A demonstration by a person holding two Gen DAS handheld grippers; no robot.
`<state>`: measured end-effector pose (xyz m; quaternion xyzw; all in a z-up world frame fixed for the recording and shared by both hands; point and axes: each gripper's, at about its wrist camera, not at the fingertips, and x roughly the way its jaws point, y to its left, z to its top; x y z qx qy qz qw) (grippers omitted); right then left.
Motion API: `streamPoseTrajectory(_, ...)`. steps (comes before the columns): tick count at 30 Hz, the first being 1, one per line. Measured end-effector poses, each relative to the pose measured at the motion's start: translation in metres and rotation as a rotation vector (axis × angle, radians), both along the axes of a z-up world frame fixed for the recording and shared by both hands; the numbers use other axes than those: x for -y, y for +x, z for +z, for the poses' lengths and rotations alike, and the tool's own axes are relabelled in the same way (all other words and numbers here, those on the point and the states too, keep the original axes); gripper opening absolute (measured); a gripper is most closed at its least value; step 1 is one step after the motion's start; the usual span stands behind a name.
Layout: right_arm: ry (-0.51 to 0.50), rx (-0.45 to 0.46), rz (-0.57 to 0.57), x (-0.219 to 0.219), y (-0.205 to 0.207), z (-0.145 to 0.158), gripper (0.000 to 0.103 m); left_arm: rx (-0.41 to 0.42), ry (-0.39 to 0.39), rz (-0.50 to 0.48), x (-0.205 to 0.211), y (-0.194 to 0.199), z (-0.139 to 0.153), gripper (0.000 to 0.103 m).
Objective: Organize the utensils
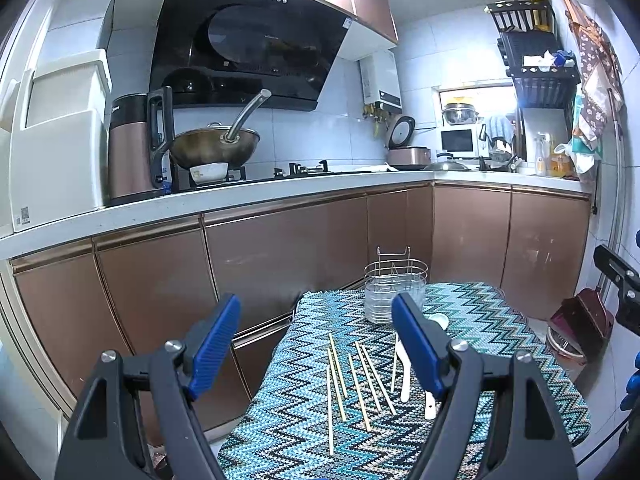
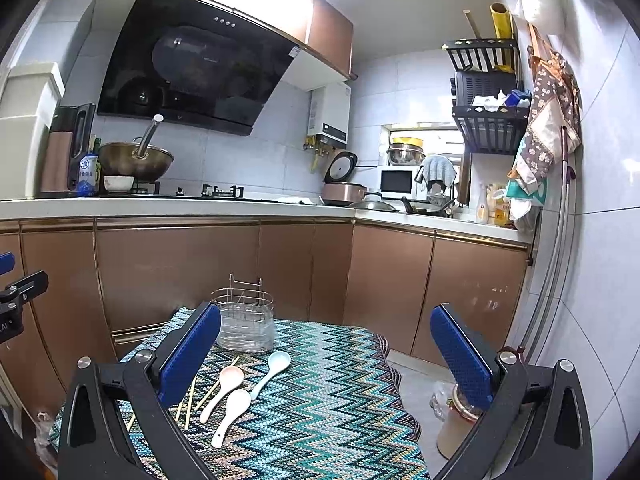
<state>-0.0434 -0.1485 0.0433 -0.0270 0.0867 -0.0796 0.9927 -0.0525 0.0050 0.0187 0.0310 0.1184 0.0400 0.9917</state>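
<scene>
No writing I can read properly: the kettle [image 1: 128,144] carries a small logo near its top and a sticker sits on the white box [image 1: 56,140] at the left of the counter, both too small to make out.

My left gripper [image 1: 316,344] hangs above the near left part of the zigzag-patterned table [image 1: 500,344], released, its blue pads spread wide with nothing between them. My right gripper [image 2: 326,356] is likewise released and empty, held over the right side of the same table, aimed toward the cabinets.

The chopsticks [image 1: 352,380] lie loose on the cloth in a rough fan, long axes running from me toward the wire utensil holder [image 1: 394,290], which stands upright at the far edge. Three spoons [image 2: 236,392] lie just right of them, touching or nearly so, bowls toward the holder and handles toward me, angled slightly leftward.
</scene>
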Motion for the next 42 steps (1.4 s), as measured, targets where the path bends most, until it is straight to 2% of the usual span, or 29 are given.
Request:
streamPoseTrajectory(15, 0.0, 0.006, -0.005, 0.002, 0.0, 0.001, 0.103, 0.002, -0.003, 0.001, 0.0, 0.0, 0.0, 0.077)
streamPoseTrajectory(24, -0.003, 0.007, -0.006, 0.004, 0.002, 0.002, 0.103, -0.002, -0.031, 0.011, -0.006, 0.009, 0.0, 0.077)
streamPoseTrajectory(29, 0.006, -0.007, 0.031, 0.009, 0.013, 0.0, 0.103, -0.069, -0.055, -0.01, -0.018, 0.029, 0.003, 0.077)
streamPoseTrajectory(34, 0.066, -0.111, 0.106, 0.019, 0.047, -0.019, 0.103, -0.133, -0.081, -0.011, -0.027, 0.059, -0.008, 0.077)
streamPoseTrajectory(38, 0.128, -0.229, 0.208, 0.024, 0.082, -0.046, 0.103, -0.252, -0.096, -0.027, -0.028, 0.096, -0.03, 0.077)
streamPoseTrajectory(42, 0.2, -0.35, 0.307, 0.025, 0.121, -0.078, 0.102, -0.4, -0.173, -0.07, -0.04, 0.138, -0.059, 0.077)
